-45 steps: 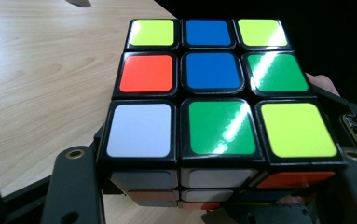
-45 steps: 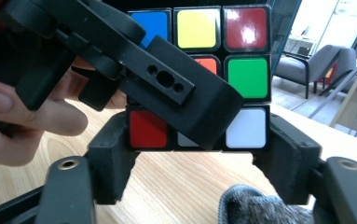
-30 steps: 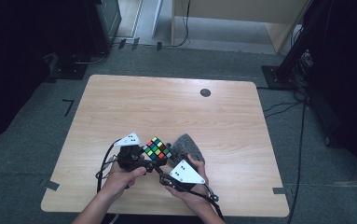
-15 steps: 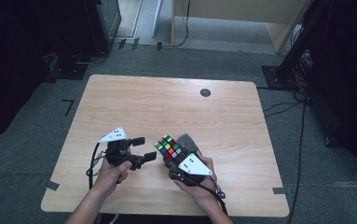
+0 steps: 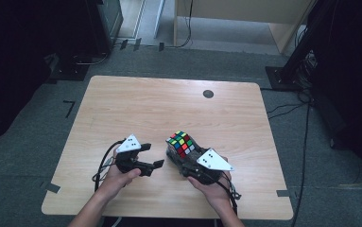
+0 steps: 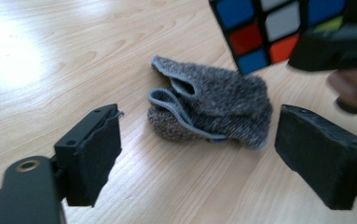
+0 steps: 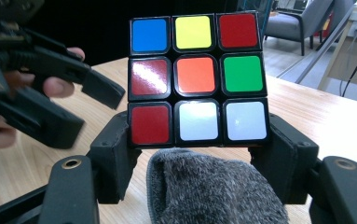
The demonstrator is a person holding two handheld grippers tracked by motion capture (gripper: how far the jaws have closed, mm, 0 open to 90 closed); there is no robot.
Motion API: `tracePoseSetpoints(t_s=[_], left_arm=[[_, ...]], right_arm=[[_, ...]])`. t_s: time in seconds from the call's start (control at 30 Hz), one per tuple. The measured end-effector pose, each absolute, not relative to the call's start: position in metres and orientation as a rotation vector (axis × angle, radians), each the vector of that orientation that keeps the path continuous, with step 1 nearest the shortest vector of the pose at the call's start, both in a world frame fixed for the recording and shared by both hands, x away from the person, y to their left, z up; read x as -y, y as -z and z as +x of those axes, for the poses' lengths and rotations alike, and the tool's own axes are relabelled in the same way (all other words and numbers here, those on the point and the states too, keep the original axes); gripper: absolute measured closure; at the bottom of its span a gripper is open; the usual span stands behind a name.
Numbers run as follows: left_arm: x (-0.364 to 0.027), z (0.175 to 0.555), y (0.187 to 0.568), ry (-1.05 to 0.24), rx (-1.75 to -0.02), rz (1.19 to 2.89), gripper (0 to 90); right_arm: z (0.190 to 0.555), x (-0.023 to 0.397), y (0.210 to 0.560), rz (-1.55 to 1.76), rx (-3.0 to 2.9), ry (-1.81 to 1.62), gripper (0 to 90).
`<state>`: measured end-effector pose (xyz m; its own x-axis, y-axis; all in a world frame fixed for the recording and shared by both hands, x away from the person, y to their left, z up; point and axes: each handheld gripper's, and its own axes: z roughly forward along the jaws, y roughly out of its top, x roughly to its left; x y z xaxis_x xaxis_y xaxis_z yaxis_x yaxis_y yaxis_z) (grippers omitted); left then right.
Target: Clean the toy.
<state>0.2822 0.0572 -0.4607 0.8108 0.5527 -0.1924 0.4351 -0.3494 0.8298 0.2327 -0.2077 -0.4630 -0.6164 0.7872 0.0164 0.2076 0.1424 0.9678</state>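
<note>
**Cube in right grip, left jaws free**

Cube (image 7: 197, 78) clamped between right gripper (image 7: 197, 161) jaws, pads pressing on bottom layer from both sides. Raised clear of table (image 5: 136, 104); in the high view, cube (image 5: 181, 144) seen just ahead of right hand. Face toward camera mixed: blue, yellow, red on top row, orange centre, two whites at bottom. Far from solved.

Left gripper (image 6: 223, 156) jaws apart, nothing between pads; have just been closing a little after a wider opening. Beyond left jaws: grey sock (image 6: 211, 107) crumpled flat on wood, cube corner (image 6: 278, 30) up and to right of them. In right gripper view, sock (image 7: 213, 191) lying below and between jaws, directly under cube. Touching cube or not: hard to tell, likely a small gap.

Progress, as judged: cube handover to right side done, left released and standing off just beside. Left to do: probably regrasp of a layer by left jaws for a turn, with right holding steady. Many turns outstanding if solving is the aim.

Containers: none on table. Sock open at cuff, seemingly holding nothing.
</note>
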Motion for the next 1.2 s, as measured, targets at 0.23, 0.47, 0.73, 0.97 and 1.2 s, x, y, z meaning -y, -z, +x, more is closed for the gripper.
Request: tracePoseSetpoints(t_s=[0.23, 0.47, 0.73, 0.97, 1.2], left_arm=[[-0.045, 0.278, 0.471, -0.347, -0.712, 2.072, 18.0], [-0.039, 0.271, 0.476, -0.508, -0.583, 2.040, 15.1], [-0.040, 0.259, 0.471, -0.548, -0.448, 2.006, 4.1], [-0.036, 0.252, 0.475, -0.642, -0.342, 2.006, 14.0], [-0.036, 0.249, 0.474, -0.685, -0.330, 1.985, 19.1]], right_arm=[[0.236, 0.211, 0.462, 1.040, -1.964, -1.564, 34.8], [0.236, 0.210, 0.460, 1.106, -1.990, -1.600, 34.8], [0.233, 0.204, 0.455, 1.161, -2.036, -1.653, 34.7], [0.230, 0.198, 0.452, 1.172, -2.084, -1.677, 34.7], [0.230, 0.194, 0.454, 1.256, -2.108, -1.667, 34.7]])
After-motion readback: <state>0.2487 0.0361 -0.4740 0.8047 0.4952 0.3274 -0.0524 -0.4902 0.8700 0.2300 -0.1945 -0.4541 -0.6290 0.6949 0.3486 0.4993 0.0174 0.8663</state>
